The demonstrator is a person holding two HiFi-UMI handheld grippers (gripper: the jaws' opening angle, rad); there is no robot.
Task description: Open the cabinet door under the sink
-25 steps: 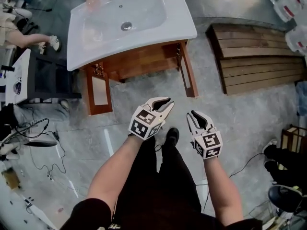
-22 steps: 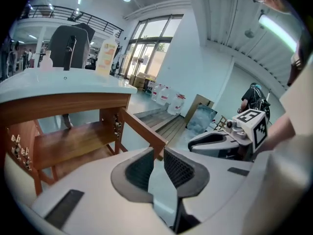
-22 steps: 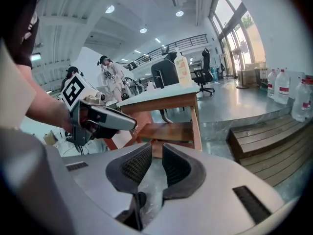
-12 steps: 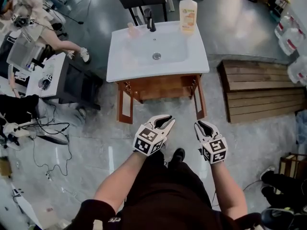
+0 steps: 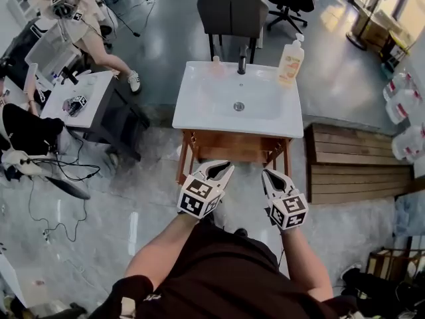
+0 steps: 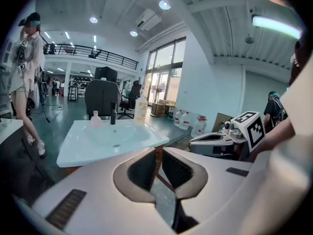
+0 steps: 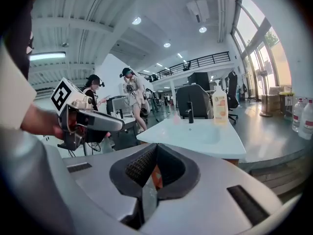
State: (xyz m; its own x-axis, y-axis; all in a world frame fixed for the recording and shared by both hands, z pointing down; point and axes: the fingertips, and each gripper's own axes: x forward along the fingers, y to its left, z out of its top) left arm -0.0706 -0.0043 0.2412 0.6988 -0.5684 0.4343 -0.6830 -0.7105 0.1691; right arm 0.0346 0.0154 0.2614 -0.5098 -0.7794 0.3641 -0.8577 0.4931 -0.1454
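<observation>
Under the white sink, item one: wooden cabinet, left door and right door both swung outward toward us.

Item two: left gripper, held in the air in front of the left door and clear of it. Its jaws have just been closing to a narrow slit, with nothing between them.

Item three: right gripper, in front of the right door and likewise clear of it. Its jaws have just closed, pads meeting on nothing.

On the sink rim we list a black faucet and an orange soap bottle.
</observation>
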